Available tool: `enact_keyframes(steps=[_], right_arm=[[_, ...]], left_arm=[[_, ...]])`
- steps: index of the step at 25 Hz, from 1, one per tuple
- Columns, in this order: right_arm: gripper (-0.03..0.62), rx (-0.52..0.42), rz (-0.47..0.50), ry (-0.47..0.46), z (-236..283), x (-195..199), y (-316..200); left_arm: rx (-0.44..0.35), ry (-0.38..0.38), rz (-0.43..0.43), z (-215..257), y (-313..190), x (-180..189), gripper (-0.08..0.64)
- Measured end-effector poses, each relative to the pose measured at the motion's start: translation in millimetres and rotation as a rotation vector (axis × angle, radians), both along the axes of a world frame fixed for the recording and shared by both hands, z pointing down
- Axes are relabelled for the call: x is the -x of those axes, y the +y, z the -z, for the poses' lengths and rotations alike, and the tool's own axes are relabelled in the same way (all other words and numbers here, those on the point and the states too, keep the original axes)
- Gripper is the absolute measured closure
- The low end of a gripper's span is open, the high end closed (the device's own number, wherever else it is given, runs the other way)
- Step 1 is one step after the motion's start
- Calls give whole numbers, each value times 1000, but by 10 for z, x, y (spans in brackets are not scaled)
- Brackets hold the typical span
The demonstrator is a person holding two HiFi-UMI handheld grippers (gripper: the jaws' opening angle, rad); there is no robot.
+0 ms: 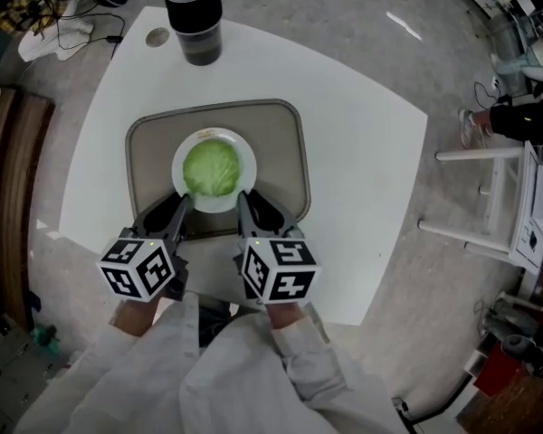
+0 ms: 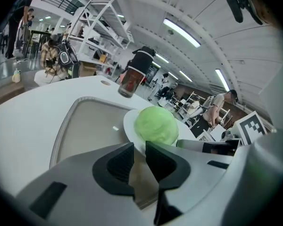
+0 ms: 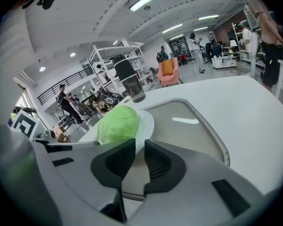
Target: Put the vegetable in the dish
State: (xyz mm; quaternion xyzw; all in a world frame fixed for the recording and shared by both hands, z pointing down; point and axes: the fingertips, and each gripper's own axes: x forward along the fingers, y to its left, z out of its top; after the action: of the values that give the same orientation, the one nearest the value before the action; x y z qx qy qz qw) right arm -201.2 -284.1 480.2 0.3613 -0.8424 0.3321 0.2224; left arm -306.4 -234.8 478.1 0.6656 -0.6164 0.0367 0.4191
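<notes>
A round green cabbage (image 1: 210, 171) lies on a white dish (image 1: 251, 156), which stands on a beige tray (image 1: 282, 152). Both grippers rest low at the dish's near rim, tips pointing away from me. My left gripper (image 1: 183, 202) sits at the rim's left side and my right gripper (image 1: 242, 199) at its right side. In the left gripper view the jaws (image 2: 139, 149) leave only a thin slit with nothing in it, and the cabbage (image 2: 155, 125) lies just beyond. The right gripper (image 3: 139, 147) looks the same, with the cabbage (image 3: 118, 124) ahead to its left.
A black tumbler (image 1: 193, 16) stands at the far edge of the white table (image 1: 362, 161), beside a small round disc (image 1: 157, 36). A white rack (image 1: 489, 197) stands on the floor to the right. People move in the room behind.
</notes>
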Motion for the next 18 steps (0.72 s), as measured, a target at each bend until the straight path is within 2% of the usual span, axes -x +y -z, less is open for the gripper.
enact_keyframes(steps=[7, 8, 10, 12, 15, 16, 17, 18], right_arm=[[526, 29, -6, 27, -164, -46, -55], [530, 22, 11, 33, -158, -41, -49], [581, -20, 77, 41, -76, 67, 18], [581, -52, 126, 44, -8, 210, 83], [581, -25, 140, 24, -41, 261, 138], [581, -19, 143, 28, -59, 250, 148], [581, -15, 141, 33, -73, 232, 150], [581, -9, 134, 34, -83, 215, 144]], left_arm=[[9, -1, -12, -90, -96, -23, 495], [8, -8, -18, -81, -111, -39, 495], [2, -60, -55, -46, -132, -85, 495], [4, -106, -80, -39, -158, -111, 495], [44, -38, -53, -140, -129, -88, 495], [47, -53, -53, -154, -107, -64, 497], [43, -82, -57, -146, -89, -35, 551], [37, -102, -59, -127, -81, -8, 551]])
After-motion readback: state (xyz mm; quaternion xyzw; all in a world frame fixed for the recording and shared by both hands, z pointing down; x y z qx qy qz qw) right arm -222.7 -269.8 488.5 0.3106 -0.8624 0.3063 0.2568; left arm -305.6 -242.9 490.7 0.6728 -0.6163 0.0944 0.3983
